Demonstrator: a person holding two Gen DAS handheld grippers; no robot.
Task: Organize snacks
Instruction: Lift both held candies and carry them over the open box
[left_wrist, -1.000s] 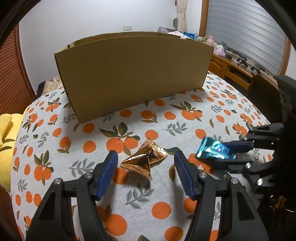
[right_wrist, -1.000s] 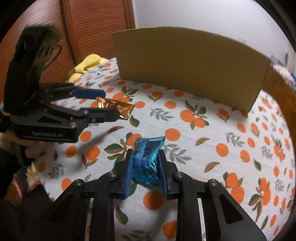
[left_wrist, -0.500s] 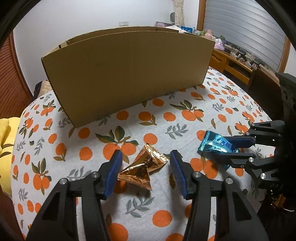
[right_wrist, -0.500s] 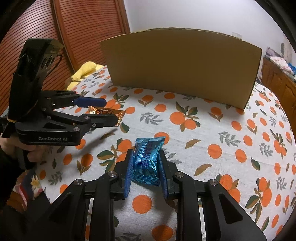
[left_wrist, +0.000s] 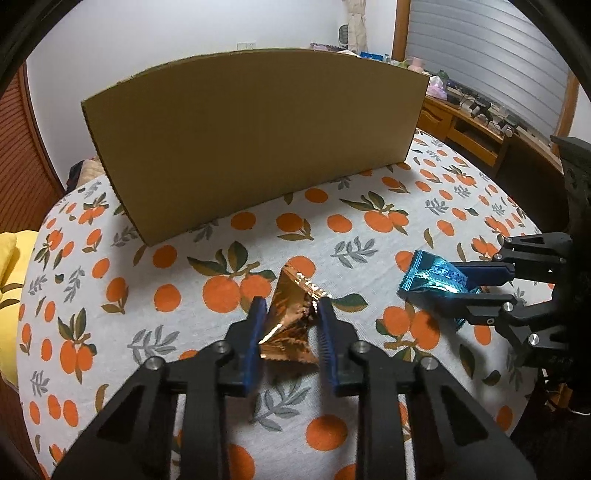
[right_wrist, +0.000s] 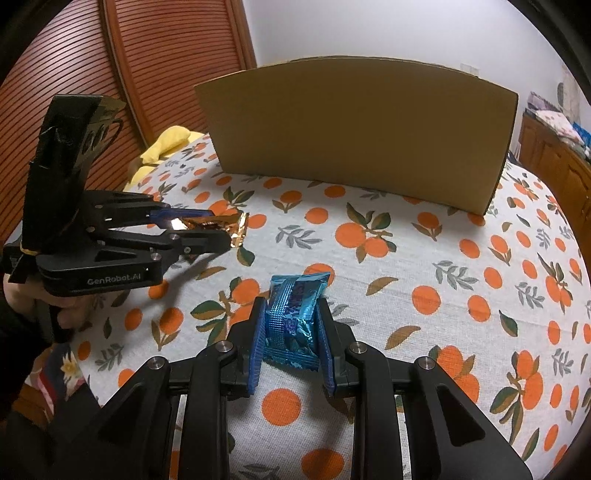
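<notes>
the copper packet sits pinched between the blue pads of the left gripper, whose jaws have just been closing on it, its long axis pointing away toward the box. the blue packet is clamped upright in the right gripper, long axis also toward the box. both grippers tilt down over the orange-print cloth, side by side; a hand grips the left one's handle.

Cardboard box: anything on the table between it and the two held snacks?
Nothing visible. Only bare orange-print tablecloth lies between the copper packet, the blue packet and the cardboard box. Its near wall stands tall; the opening is out of view.
</notes>
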